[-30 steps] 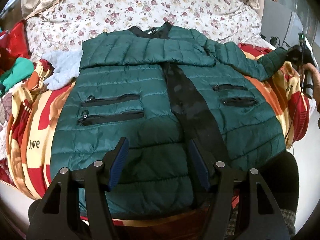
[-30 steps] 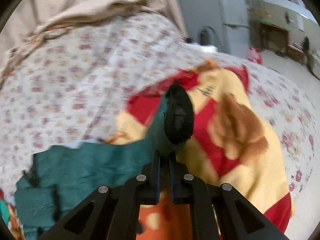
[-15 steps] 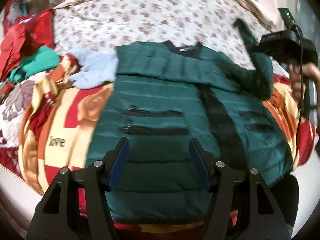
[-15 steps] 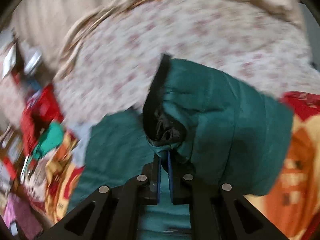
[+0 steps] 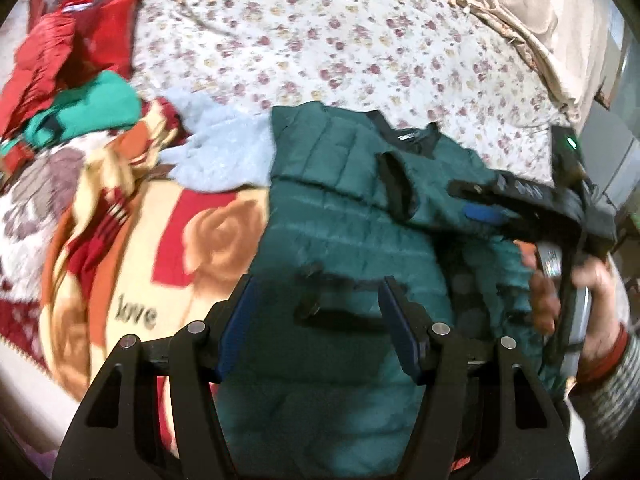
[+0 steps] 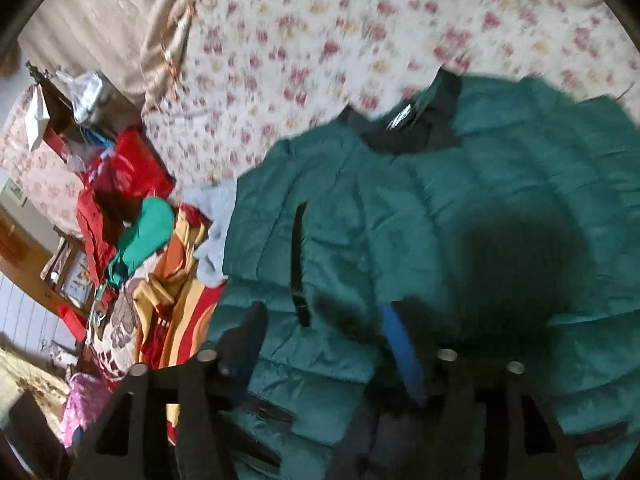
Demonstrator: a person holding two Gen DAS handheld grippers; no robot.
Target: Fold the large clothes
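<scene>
A dark green puffer jacket (image 5: 340,240) lies front up on the bed, collar (image 6: 416,128) toward the far side. Its sleeve (image 5: 424,184) is folded across the chest, and the black cuff (image 6: 298,264) rests on the front. My right gripper (image 6: 322,316) hovers just over that sleeve. Its jaws are opening and press on nothing. In the left wrist view the right gripper (image 5: 466,202) is at the right, held by a hand (image 5: 592,304). My left gripper (image 5: 316,284) stands open above the lower front of the jacket near the pocket zips, holding nothing.
A pale blue garment (image 5: 224,160) lies beside the jacket's left shoulder. Under the jacket is a red and cream blanket (image 5: 132,312) with "love" on it, over a floral sheet (image 5: 320,40). Red and green clothes (image 5: 80,80) are heaped at the far left.
The right gripper carried the sleeve from out at the right across onto the chest, then let it go as its jaws parted. The left gripper shifted sideways over the jacket, staying open.
</scene>
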